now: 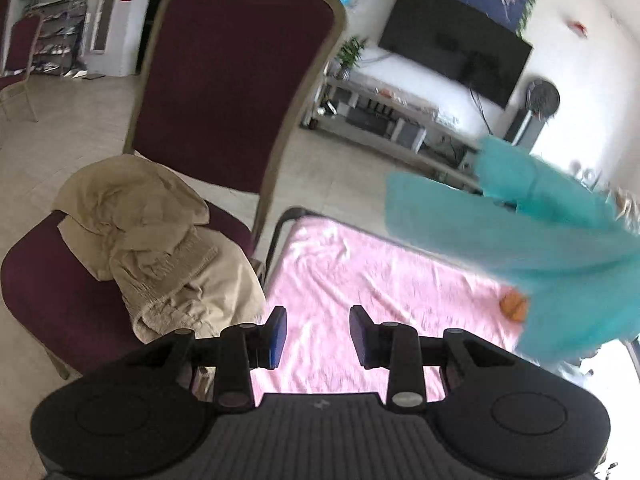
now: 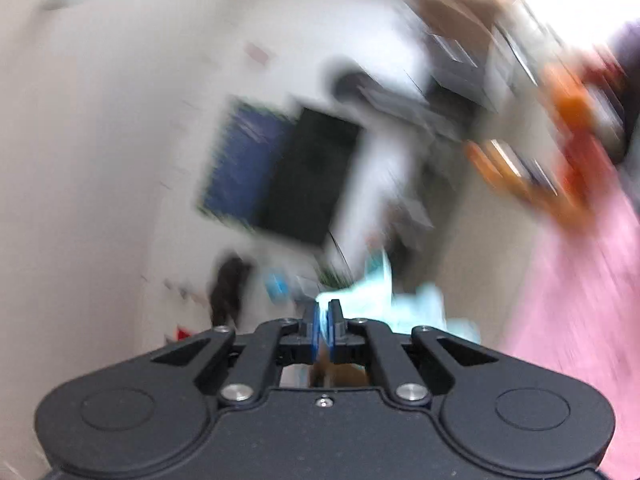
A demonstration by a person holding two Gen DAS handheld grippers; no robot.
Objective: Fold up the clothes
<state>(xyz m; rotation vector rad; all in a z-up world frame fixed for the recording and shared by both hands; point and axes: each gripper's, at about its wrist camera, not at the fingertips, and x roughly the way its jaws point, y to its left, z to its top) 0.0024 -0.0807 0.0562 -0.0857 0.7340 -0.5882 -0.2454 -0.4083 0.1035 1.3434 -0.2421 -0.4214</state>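
A loose turquoise fabric garment (image 1: pixel 532 240) hangs blurred at three o'clock above the pink-sheeted bed (image 1: pixel 360 280); the right gripper (image 2: pixel 325 320), jaws pinched together, apparently clamps its pale edge. The left gripper (image 1: pixel 318 336) stands parted, holding nothing.

Right gripper (image 2: pixel 324 322), pads pinched on pale turquoise garment (image 2: pixel 376 288); blurred television (image 2: pixel 316 176) beyond, pink sheet (image 2: pixel 580 300) at right.

Bright daylight, fisheye-bent edges — right view heavily motion-blurred
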